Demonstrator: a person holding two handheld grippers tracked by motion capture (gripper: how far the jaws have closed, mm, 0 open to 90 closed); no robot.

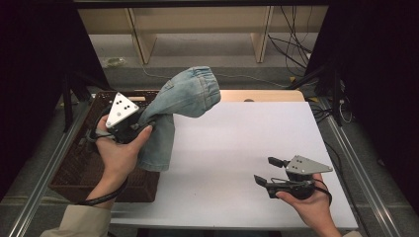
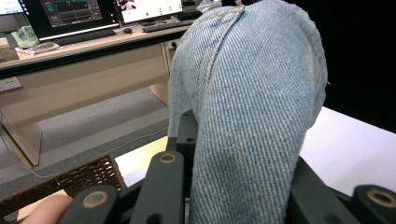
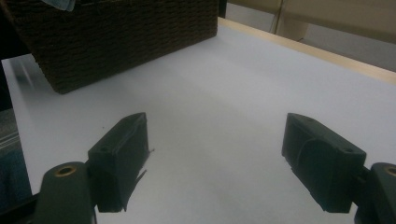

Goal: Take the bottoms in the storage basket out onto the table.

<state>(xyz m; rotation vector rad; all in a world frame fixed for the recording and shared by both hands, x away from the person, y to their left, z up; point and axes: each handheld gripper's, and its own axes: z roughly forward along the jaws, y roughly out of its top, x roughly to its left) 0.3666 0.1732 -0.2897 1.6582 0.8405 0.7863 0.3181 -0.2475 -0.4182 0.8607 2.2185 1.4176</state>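
My left gripper [image 1: 143, 121] clamps the denim jeans [image 1: 183, 98] above the wicker basket [image 1: 74, 168]; my right gripper [image 3: 215, 158] gapes wide over the white table [image 1: 237, 148].

You are holding a light blue denim garment [image 1: 183, 98] [image 2: 252, 102] aloft over the white table's left edge; it is arching upward, one bunched end drooping right, the other hanging beside the wicker basket [image 1: 74, 163].
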